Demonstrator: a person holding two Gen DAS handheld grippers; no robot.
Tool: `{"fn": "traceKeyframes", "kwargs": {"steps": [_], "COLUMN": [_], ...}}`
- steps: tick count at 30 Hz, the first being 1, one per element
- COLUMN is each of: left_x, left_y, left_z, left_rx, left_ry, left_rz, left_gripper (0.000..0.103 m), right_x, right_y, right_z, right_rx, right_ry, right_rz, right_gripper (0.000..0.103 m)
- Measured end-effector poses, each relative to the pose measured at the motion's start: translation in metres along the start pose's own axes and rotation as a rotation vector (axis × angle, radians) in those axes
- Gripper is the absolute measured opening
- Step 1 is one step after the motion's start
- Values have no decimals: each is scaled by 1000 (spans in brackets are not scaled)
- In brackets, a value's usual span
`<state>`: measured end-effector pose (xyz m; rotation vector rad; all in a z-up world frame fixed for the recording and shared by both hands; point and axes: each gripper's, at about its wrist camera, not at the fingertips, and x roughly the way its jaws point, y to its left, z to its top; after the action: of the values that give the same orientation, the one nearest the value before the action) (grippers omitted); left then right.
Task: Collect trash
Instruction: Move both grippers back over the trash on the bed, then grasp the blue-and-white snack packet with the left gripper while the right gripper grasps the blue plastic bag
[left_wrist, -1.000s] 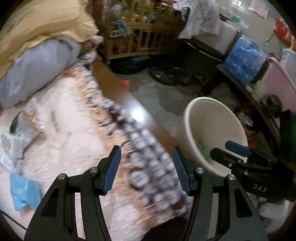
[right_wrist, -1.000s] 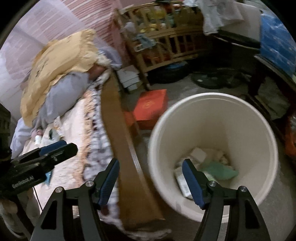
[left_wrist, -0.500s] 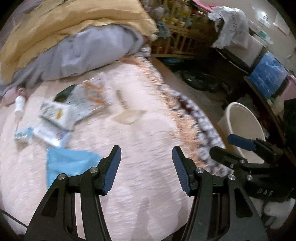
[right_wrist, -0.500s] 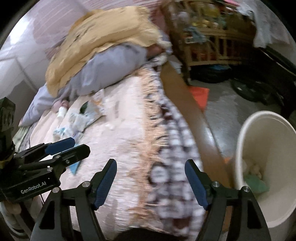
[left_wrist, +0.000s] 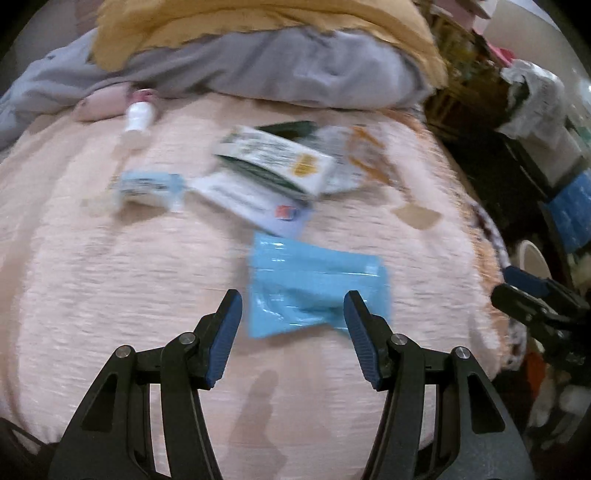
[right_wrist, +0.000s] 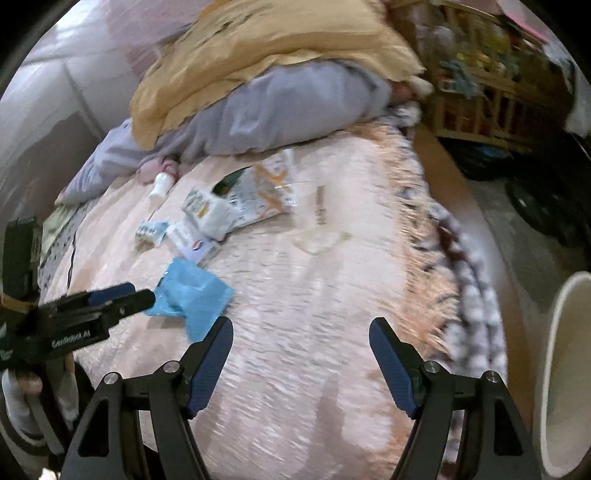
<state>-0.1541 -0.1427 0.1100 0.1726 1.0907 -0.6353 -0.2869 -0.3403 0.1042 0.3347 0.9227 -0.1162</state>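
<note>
A crumpled blue plastic wrapper (left_wrist: 314, 280) (right_wrist: 192, 295) lies on the pink blanket (left_wrist: 110, 295). My left gripper (left_wrist: 293, 299) (right_wrist: 142, 293) hovers open just over its near edge, pads apart from it. Behind it lies a pile: a white-and-green packet (left_wrist: 273, 158) (right_wrist: 207, 210), a white sheet with a red-blue logo (left_wrist: 251, 203), a clear orange-printed wrapper (left_wrist: 354, 158) and a small light-blue pack (left_wrist: 147, 184). My right gripper (right_wrist: 301, 326) (left_wrist: 508, 286) is open over bare blanket, nothing between its fingers. The white bin (right_wrist: 565, 369) stands on the floor to the right.
A small white bottle (left_wrist: 138, 114) and a flat clear plastic piece (left_wrist: 415, 216) also lie on the blanket. Grey and yellow bedding (right_wrist: 277, 103) is heaped at the back. The fringed bed edge (right_wrist: 443, 258) drops to the floor, with wooden furniture (right_wrist: 480, 96) beyond.
Both grippers have swung left from the bin and bed edge onto the bed. The trash pile and blue wrapper have come to the middle of the views, and the right jaws stand wider.
</note>
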Motion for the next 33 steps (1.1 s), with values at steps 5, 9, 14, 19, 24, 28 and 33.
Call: {"fn": "traceKeyframes", "kwargs": {"steps": [5,9,14,19,24,28,33], "left_x": [-3,-1,17,51,84,101,91], "left_y": [56,93,133,150,158,162,158], "left_z": [12,25,45,67,85,86,78], "left_rx": [-110,-212,-333,-402,-443,-487,-425], "left_ry": [-13,-25,-44,-45,-33,-10,7], "left_rz": [29,36,41,13,5,-6,5], "left_gripper": [56,56,56,56,56,50,30], "right_x": [30,61,96,126,137,138,127], "right_y": [46,86,118,127,123,117,106], "right_z": [11,19,24,21,24,23,17], "right_rx": [-154,-319,-515,-614,-595,-537,-412], "right_ry": [51,95,131,184,208,220,245], "right_rz": [81,113,66,45,58,103,161], "right_gripper": [77,78,81,81,81,74,40]}}
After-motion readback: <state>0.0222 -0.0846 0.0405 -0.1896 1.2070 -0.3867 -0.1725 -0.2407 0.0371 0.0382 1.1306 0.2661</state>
